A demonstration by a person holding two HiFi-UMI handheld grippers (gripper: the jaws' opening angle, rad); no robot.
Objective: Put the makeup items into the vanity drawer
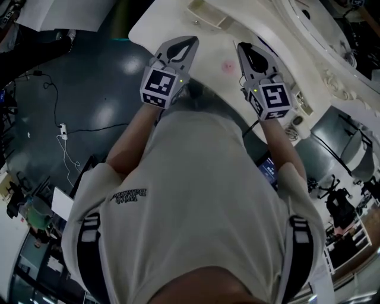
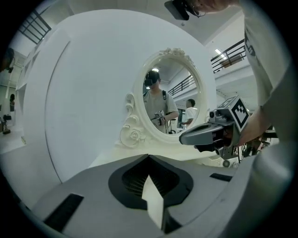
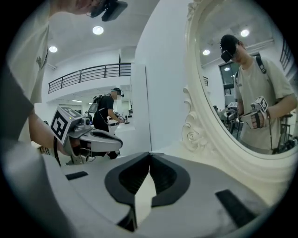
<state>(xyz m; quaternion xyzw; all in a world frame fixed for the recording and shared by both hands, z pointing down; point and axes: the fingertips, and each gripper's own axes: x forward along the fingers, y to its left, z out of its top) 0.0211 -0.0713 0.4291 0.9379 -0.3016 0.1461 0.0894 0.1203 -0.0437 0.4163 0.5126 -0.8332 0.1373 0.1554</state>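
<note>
White and glossy, the vanity counter (image 1: 155,27) fills the top of the head view, above a dark grey floor (image 1: 89,95) where a cable (image 1: 77,127) trails. A person in a pale shirt (image 1: 190,178) stands at the counter with one tool in each hand. Both tools are over its near edge and point toward the oval mirror (image 2: 170,88) in its carved cream frame (image 2: 132,135).

The left tool (image 1: 191,40) has its jaws pressed together at the tips, with nothing between them. The right tool (image 1: 241,46) is pressed together and empty too. They sit side by side, apart from each other.

On the counter between them lies a small pink round item (image 1: 228,66), apart from both. It is too small to tell what kind of makeup it is. A cream rectangular piece (image 1: 208,13) sits at the counter's far side, and whether it is the drawer cannot be told.
</note>
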